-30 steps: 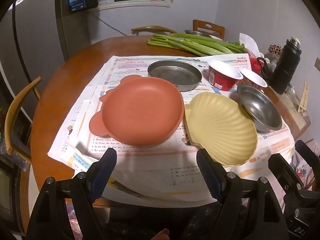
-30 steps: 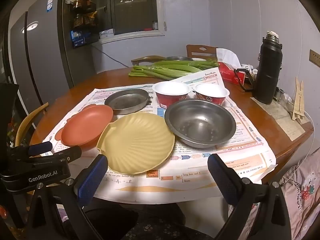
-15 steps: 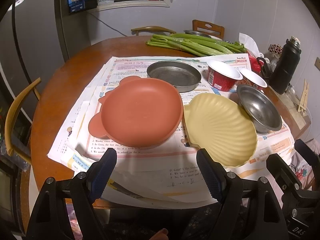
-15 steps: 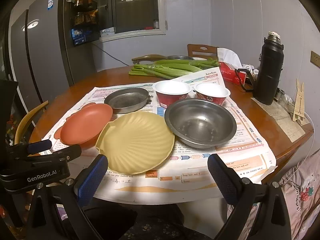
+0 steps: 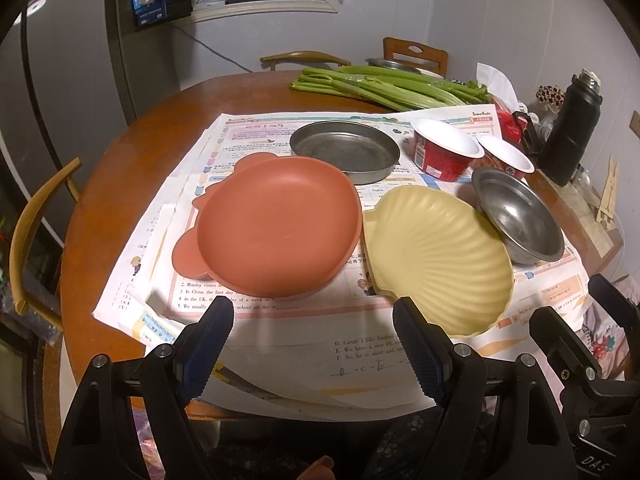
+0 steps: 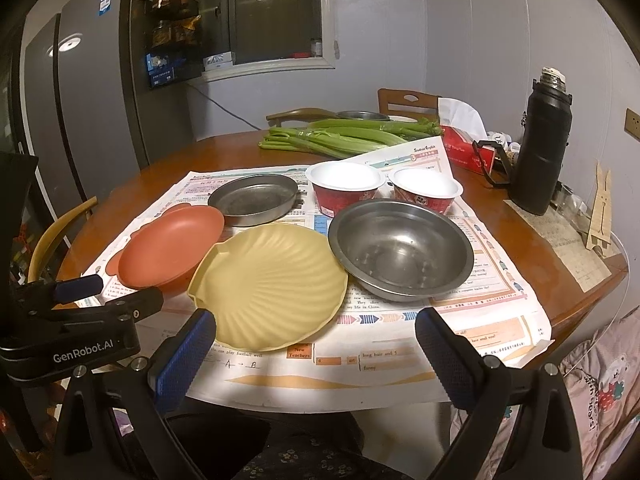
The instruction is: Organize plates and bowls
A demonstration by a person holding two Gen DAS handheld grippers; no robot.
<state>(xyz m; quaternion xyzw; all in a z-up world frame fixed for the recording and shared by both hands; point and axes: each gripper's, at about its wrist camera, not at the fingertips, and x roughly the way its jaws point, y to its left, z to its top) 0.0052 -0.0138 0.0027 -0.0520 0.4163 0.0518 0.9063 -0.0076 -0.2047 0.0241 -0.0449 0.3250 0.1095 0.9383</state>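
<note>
Both hand-held grippers, left (image 5: 312,344) and right (image 6: 316,356), hang spread and empty at the tabletop (image 5: 132,136) edge nearest the shell plate (image 6: 268,288). The red plate (image 5: 280,224) touches its left side, and the steel bowl (image 6: 400,248) crowds its right. Lifting the shell plate could nudge either neighbour or drag the loose newspaper (image 6: 400,356) beneath.

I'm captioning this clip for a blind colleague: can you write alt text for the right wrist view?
The open right gripper hovers at the table's near edge, facing a yellow shell plate, a steel bowl, a terracotta plate, a steel pan and two red cups on newspaper. Celery and a black flask sit behind; the left gripper shows at left.
</note>
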